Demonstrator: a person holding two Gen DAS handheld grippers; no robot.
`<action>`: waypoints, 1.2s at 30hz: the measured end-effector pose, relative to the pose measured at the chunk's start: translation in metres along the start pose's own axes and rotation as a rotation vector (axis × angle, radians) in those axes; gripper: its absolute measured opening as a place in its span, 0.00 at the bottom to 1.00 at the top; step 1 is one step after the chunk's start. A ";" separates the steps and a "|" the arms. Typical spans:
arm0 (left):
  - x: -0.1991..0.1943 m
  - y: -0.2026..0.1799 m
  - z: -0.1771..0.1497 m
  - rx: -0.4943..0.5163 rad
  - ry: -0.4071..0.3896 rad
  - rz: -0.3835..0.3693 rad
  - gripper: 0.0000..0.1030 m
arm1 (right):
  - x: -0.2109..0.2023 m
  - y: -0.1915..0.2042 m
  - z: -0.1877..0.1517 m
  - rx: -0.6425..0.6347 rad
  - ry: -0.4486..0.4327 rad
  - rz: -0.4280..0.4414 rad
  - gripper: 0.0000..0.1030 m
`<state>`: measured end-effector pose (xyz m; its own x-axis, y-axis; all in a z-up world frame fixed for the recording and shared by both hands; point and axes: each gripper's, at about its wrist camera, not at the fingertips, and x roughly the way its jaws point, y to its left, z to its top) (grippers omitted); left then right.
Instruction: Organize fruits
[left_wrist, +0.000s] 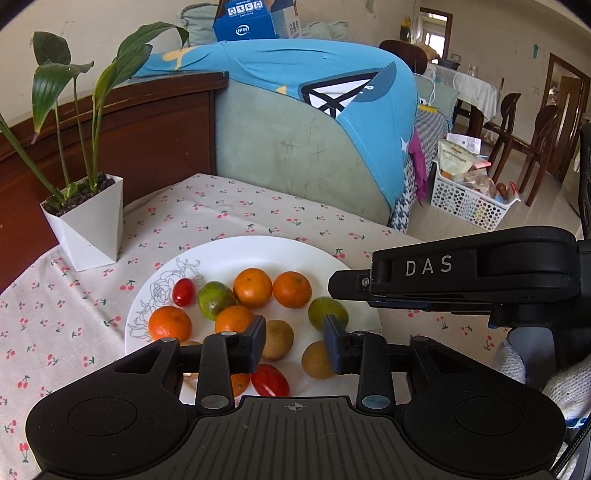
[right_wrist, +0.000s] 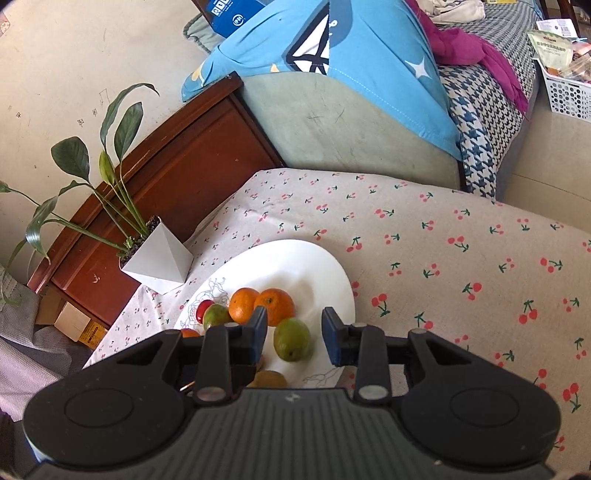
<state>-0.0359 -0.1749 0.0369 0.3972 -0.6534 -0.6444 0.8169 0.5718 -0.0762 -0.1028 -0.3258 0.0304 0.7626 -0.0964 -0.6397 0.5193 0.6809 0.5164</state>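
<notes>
- Step in hand, as judged: selection of a fruit on the white plate (left_wrist: 236, 251). No fruit is held by either tool.
- Left tongs (left_wrist: 294, 341): jaws set wide and empty, poised over the near half of the plate. A brown fruit (left_wrist: 277, 339) lies between the fingers in the left wrist view; contact cannot be confirmed.
- Right tongs (right_wrist: 294, 334): jaws set wide and empty, poised over the plate's right portion. A green fruit (right_wrist: 292, 339) sits in the gap between the fingers in the right wrist view. The right tool body also shows at the right edge of the left wrist view.
- Location of the task items: all visible fruits rest on the plate, which stands on the worktop (left_wrist: 221, 206), covered by a cherry-print cloth.
- Count, left wrist view:
  - Oranges: four in full view, e.g. (left_wrist: 253, 288); a fifth orange patch shows behind the left tool's finger and cannot be identified.
  - Green fruits: two.
  - Brown fruits: two clearly; a third may lie hidden under the left tool.
  - Red cherry tomatoes: two, e.g. (left_wrist: 183, 291).
- Next move, as judged: lower one pair of tongs so the fingers straddle one fruit at its widest part, then close gently. Round fruits can roll and nudge their neighbours.
- A potted plant (left_wrist: 86, 218) stands near the plate's far left.
</notes>
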 end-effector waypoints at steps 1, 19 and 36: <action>-0.002 0.001 0.001 -0.004 -0.003 0.007 0.39 | -0.001 0.001 0.001 -0.001 0.000 0.001 0.33; -0.025 0.014 0.005 -0.206 0.080 0.134 0.74 | -0.029 0.023 0.010 -0.131 0.017 -0.087 0.51; -0.036 0.028 -0.002 -0.311 0.169 0.317 0.86 | -0.040 0.026 -0.008 -0.245 0.071 -0.202 0.68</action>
<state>-0.0285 -0.1340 0.0564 0.5122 -0.3472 -0.7855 0.4918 0.8684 -0.0632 -0.1230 -0.2981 0.0646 0.6204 -0.2025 -0.7577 0.5424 0.8086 0.2279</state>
